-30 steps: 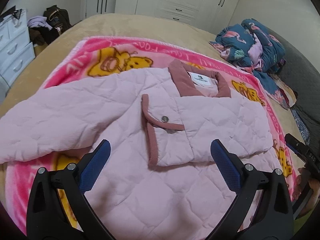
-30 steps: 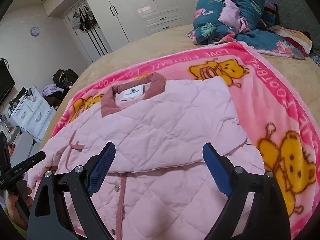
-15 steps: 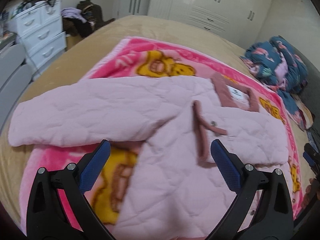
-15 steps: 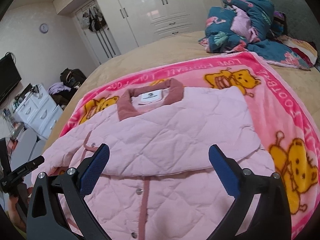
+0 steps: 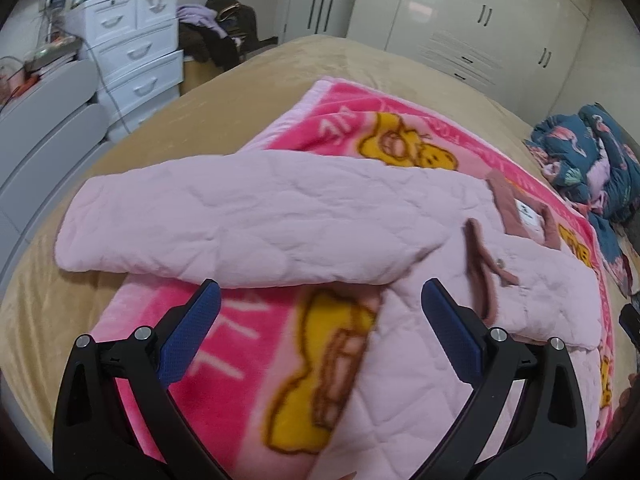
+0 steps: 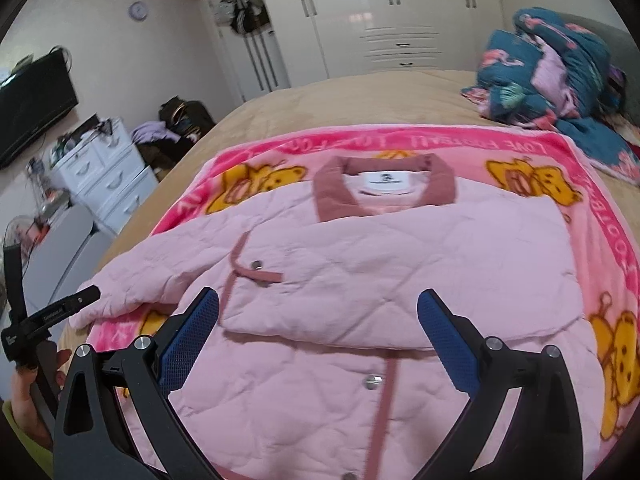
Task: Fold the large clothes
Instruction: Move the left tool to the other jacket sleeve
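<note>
Next, with both grippers' jaws apart and empty, we should pinch the outstretched sleeve [image 5: 248,216] near its cuff and fold it squarely across the quilted pink jacket [image 6: 400,264].

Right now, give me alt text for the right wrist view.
A pink quilted jacket lies on a pink bear-print blanket on a bed, its right sleeve folded across the chest. The open right hand-held gripper hovers over it, holding nothing. White wardrobes stand behind.

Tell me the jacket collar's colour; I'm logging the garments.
Dusty rose collar on a pale pink jacket, clearest in the right wrist view.
</note>
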`<action>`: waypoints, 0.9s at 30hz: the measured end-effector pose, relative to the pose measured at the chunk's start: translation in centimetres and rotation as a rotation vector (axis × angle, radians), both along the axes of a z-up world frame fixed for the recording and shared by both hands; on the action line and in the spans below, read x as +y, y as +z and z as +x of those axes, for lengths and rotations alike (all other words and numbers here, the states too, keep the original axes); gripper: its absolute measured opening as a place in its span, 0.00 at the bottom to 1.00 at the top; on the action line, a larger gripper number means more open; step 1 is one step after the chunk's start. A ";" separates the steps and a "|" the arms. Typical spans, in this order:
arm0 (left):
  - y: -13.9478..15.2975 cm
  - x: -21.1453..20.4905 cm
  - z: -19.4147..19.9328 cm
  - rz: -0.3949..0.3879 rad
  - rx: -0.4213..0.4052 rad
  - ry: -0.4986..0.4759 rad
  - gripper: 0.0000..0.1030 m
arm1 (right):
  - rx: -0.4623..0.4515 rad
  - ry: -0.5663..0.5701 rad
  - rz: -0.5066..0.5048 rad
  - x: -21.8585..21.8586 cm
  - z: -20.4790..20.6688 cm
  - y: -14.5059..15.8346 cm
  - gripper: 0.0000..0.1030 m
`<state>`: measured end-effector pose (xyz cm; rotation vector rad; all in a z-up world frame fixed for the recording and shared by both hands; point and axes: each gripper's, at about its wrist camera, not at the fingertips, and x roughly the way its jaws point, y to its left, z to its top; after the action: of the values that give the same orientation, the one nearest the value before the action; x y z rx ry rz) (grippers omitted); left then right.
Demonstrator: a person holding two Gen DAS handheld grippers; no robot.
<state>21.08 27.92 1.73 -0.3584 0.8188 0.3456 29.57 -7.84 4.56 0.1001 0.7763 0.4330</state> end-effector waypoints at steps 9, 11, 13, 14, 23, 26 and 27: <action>-1.4 3.6 -1.0 -0.030 0.013 0.086 0.91 | -0.007 0.106 -0.031 7.3 -0.3 -0.2 0.96; -1.6 4.5 -1.2 -0.045 0.009 0.110 0.91 | -0.004 0.122 -0.028 8.5 -0.2 -0.3 0.96; -1.8 5.5 -1.6 -0.056 0.001 0.139 0.91 | 0.000 0.148 -0.023 10.1 -0.2 -0.4 0.96; -2.0 6.1 -1.7 -0.065 0.005 0.153 0.91 | -0.001 0.156 -0.023 10.6 -0.2 -0.4 0.96; -3.7 10.4 -2.9 -0.134 0.016 0.251 0.91 | 0.000 0.247 -0.030 16.8 -0.1 -1.0 0.96; -4.3 11.7 -3.5 -0.151 0.025 0.283 0.91 | 0.006 0.271 -0.035 18.3 0.0 -1.5 0.96; -4.5 12.2 -3.7 -0.160 0.026 0.296 0.91 | 0.009 0.276 -0.038 18.8 0.0 -1.6 0.96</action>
<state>17.40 40.08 -2.79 -0.6291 0.8225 0.5630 29.61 10.93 3.00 -0.0418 0.8095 0.6791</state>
